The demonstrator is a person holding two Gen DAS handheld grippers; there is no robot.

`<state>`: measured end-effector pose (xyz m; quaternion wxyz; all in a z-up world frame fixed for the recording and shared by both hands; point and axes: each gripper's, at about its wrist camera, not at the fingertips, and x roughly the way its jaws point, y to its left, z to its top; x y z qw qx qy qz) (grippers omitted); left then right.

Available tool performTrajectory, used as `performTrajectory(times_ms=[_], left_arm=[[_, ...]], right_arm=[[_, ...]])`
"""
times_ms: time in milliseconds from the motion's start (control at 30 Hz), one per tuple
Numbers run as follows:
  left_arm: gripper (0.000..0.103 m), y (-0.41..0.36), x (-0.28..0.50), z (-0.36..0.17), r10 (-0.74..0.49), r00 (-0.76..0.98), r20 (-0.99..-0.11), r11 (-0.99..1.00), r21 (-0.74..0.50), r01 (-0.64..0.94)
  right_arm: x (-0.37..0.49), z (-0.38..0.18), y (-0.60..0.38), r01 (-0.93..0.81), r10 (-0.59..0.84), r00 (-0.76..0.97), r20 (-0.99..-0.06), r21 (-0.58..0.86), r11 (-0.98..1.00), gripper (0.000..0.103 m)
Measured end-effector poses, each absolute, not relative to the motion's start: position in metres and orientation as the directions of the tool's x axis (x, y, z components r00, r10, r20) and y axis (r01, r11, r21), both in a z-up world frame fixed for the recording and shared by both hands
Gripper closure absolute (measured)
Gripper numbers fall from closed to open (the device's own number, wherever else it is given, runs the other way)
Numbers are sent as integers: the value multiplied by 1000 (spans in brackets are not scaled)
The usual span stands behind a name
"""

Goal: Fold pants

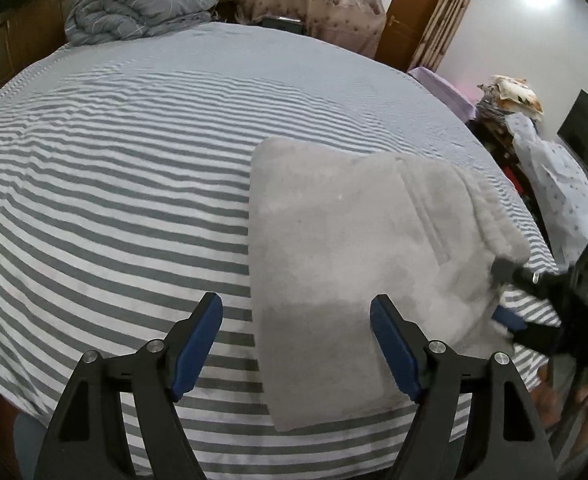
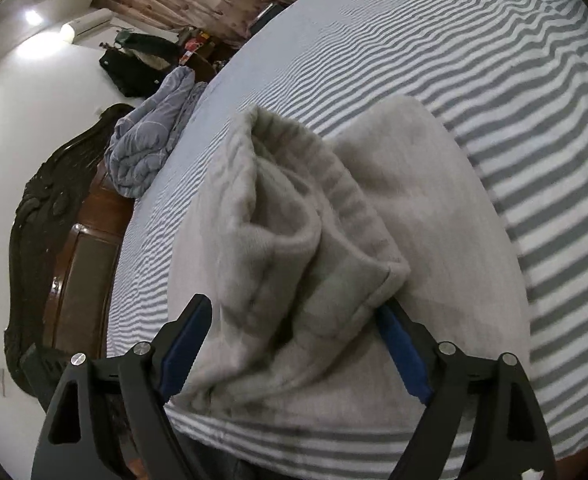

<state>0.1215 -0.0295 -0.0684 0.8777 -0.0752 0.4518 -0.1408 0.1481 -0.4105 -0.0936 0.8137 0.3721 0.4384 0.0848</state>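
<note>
Pants (image 1: 358, 264) are lying folded on the bed (image 1: 114, 168), right gripper (image 2: 294, 340) straddling the waistband end unclenched, left gripper (image 1: 296, 340) hovering spread; final tidying or release appears due.

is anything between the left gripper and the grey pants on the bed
Nothing visible. The left gripper hangs open over the folded grey pants, with only bare striped bedsheet beside them. The right gripper is open around the pants' other end, off to the side.

Left claw (image 1: 296, 344) and right claw (image 2: 294, 346) both agape
</note>
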Motion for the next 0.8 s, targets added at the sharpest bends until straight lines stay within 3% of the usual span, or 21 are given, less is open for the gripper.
performTrajectory(times_ms=[267,333,433,800], left_arm=[[26,-28,124,-75,-324,541,-776,946,-268,183],[26,-24,125,-74,-318,542,-777,948,-268,172],[26,-17,127,-73,-306,553,-775,951,-271,147],[26,-24,127,-57,-298,580,-758,954,-242,174]], right_arm=[[173,-104,-416,251,473,604,-641,717,650,28],[178,-101,-415,243,469,608,-640,713,657,48],[179,-85,-410,202,480,623,-617,720,664,59],[153,-3,-418,92,431,736,-521,709,699,65]])
